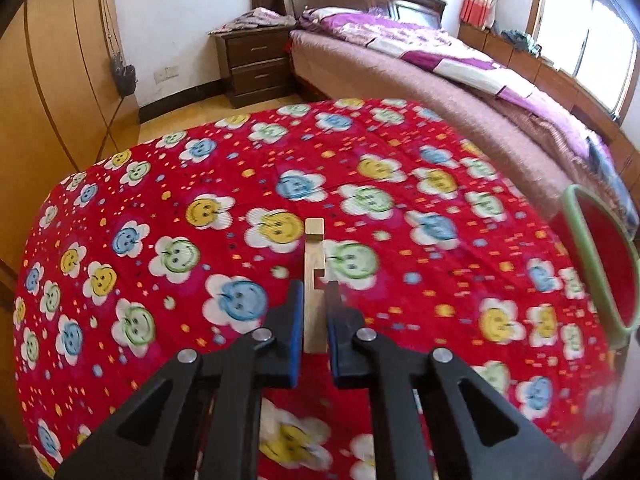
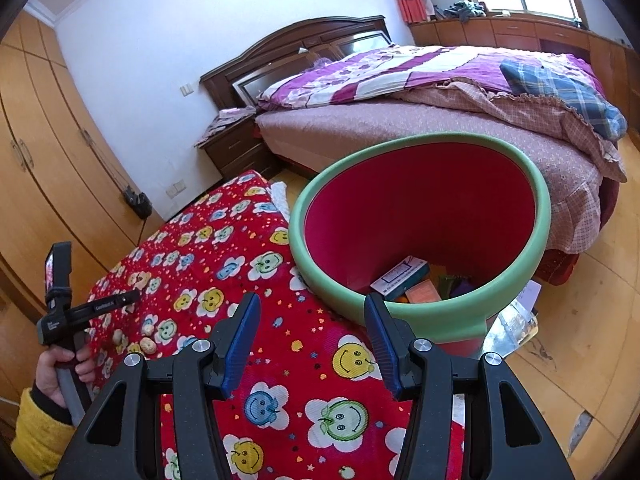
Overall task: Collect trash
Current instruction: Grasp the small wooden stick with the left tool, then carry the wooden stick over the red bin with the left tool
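Observation:
My left gripper (image 1: 314, 294) is shut on a notched wooden stick (image 1: 313, 264) that points forward above the red smiley-flower cloth (image 1: 200, 184). A green-rimmed red bin (image 1: 592, 256) stands at the right edge of the left wrist view. In the right wrist view the bin (image 2: 520, 280) is tilted toward me, with a small box (image 2: 400, 276) and other scraps inside. My right gripper (image 2: 312, 320) is open and empty, just left of the bin's near rim. The left gripper (image 2: 60, 312) shows far left, near small nut-like bits (image 2: 148, 346) on the cloth.
A bed with a purple quilt (image 2: 400, 76) fills the back right. A dark nightstand (image 1: 256, 64) stands by the headboard. Wooden wardrobes (image 2: 40, 152) line the left wall. Papers (image 2: 520, 320) lie on the wood floor behind the bin.

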`<state>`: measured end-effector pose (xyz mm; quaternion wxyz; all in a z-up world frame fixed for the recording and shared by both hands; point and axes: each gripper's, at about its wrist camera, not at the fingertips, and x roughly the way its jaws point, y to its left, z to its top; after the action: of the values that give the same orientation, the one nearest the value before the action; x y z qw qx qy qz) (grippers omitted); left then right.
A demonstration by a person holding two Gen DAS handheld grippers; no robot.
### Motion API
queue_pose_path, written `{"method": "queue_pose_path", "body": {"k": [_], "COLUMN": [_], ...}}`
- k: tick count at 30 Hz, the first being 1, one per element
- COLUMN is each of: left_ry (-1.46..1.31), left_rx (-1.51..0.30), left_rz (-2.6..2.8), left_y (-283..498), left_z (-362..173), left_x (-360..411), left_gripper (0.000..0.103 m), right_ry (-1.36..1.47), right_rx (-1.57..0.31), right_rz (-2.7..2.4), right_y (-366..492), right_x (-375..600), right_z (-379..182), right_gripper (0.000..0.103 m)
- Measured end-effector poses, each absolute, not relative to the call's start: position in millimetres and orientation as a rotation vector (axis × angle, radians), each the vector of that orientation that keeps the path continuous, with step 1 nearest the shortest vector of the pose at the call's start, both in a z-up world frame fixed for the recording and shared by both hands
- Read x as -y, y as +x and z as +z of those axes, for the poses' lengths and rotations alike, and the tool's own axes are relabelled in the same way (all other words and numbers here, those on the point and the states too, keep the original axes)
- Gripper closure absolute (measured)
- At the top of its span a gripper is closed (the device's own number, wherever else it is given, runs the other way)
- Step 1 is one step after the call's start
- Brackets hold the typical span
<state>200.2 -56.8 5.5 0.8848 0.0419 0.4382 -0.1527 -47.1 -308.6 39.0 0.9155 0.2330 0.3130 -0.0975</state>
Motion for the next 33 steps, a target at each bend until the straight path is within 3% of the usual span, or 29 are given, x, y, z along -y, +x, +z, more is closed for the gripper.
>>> {"method": "queue_pose_path", "body": {"k": [20, 33], "left_ry": [-0.004, 0.04], "left_rx": [-0.798, -0.803], "left_rz": [-0.6, -0.74], "left_y": [112.3, 80.4], "left_z": [69.0, 70.2], "left_x": [139.8, 213.6], "left_gripper": [0.093, 0.093], "right_ry": [0.494, 0.521], "right_rx": [-0.594, -0.568], "right_rz": [-0.22, -0.295], "right_y": [-72.0, -96.4], "right_x": [325.2, 356.2], "right_z": [48.5, 46.6], "right_gripper": [0.048, 0.048]}}
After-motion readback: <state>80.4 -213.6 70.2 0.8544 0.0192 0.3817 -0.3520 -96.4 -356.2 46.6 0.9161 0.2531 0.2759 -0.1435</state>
